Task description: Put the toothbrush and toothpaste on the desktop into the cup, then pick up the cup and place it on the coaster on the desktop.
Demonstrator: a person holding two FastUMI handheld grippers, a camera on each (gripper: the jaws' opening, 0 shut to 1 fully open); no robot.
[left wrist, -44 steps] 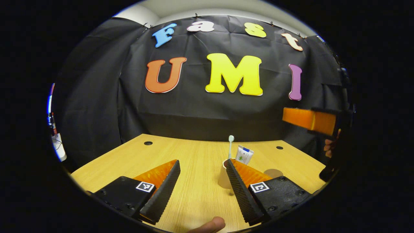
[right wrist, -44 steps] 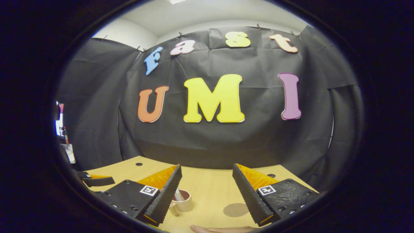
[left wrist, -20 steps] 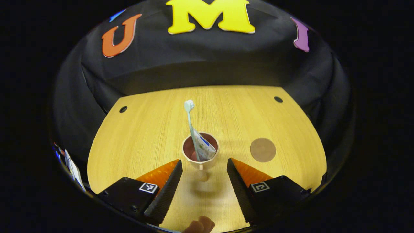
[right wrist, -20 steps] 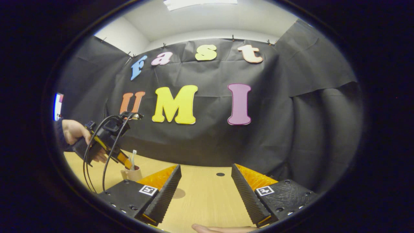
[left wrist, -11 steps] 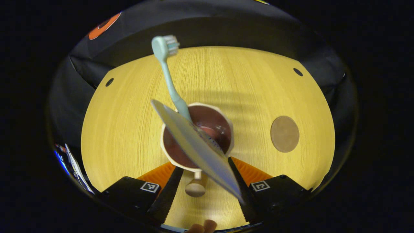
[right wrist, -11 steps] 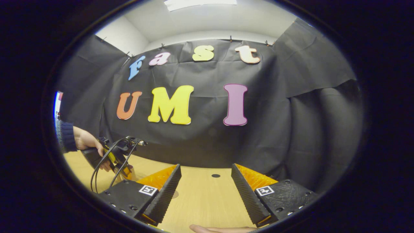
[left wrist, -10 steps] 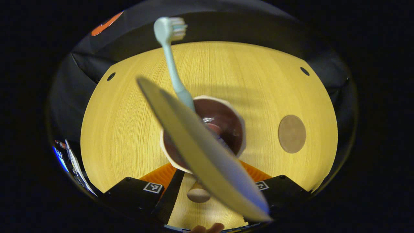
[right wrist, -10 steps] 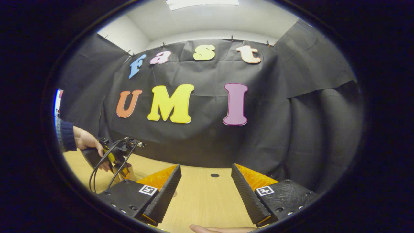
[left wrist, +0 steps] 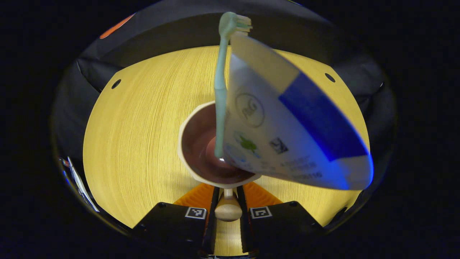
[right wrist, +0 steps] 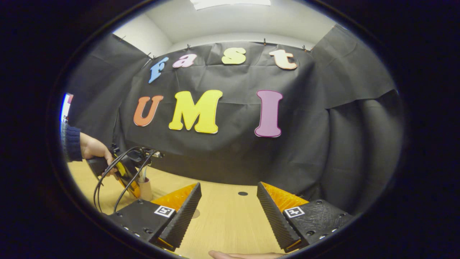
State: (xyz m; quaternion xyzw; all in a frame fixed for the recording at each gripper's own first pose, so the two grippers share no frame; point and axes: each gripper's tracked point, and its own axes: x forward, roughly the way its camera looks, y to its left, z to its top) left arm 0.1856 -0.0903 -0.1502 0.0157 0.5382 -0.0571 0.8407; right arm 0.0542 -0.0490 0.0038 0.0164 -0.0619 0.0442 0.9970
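Now pinched on the cup (left wrist: 201, 144) handle at 6 o'clock, left gripper (left wrist: 227, 216); lift level toward coaster; right gripper (right wrist: 228, 216) spread.

Cream cup (left wrist: 187, 144), dark inside, holds upright mint toothbrush (left wrist: 220, 93) and white-blue toothpaste tube (left wrist: 287, 122); coaster apparently hidden.

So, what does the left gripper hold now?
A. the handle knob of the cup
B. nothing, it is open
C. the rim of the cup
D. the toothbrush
A: in the left gripper view the left gripper has both fingers pressed on the knob handle of the cup.
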